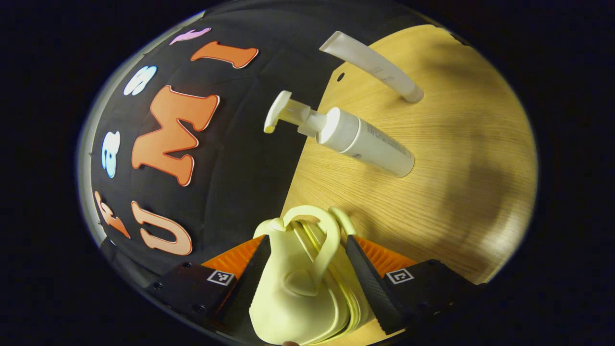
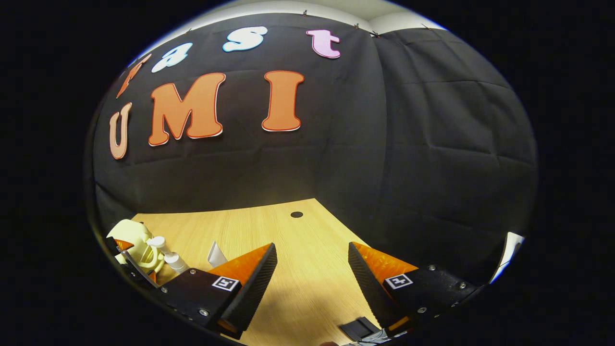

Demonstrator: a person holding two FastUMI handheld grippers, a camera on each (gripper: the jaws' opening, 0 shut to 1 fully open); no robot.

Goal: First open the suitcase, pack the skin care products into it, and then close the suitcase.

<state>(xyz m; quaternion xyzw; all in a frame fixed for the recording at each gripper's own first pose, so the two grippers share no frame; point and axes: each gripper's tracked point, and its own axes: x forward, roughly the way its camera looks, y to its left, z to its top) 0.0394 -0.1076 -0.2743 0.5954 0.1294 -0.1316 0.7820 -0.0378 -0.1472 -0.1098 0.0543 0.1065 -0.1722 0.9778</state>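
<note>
Left gripper view: the wooden counter [image 1: 447, 192] is seen ending against the black booth wall [image 1: 230, 158], with bare wood left beyond the products. A pale yellow suitcase [image 1: 298, 288] is clamped between both fingers of the left hand-held gripper [image 1: 307, 259], handle pointing forward. A pump bottle [image 1: 355, 139] and a tube [image 1: 372, 65] are stood upright near the edge. In the right gripper view, the right hand-held gripper [image 2: 312, 262] is held wide over bare counter.

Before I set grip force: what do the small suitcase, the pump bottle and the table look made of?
Suitcase: pale yellow moulded plastic, matte, by its smooth rounded shell and handle. Pump bottle: white plastic, slightly satin, with soft highlights. Table: light wood or wood-look laminate, going by the grain lines.
</note>
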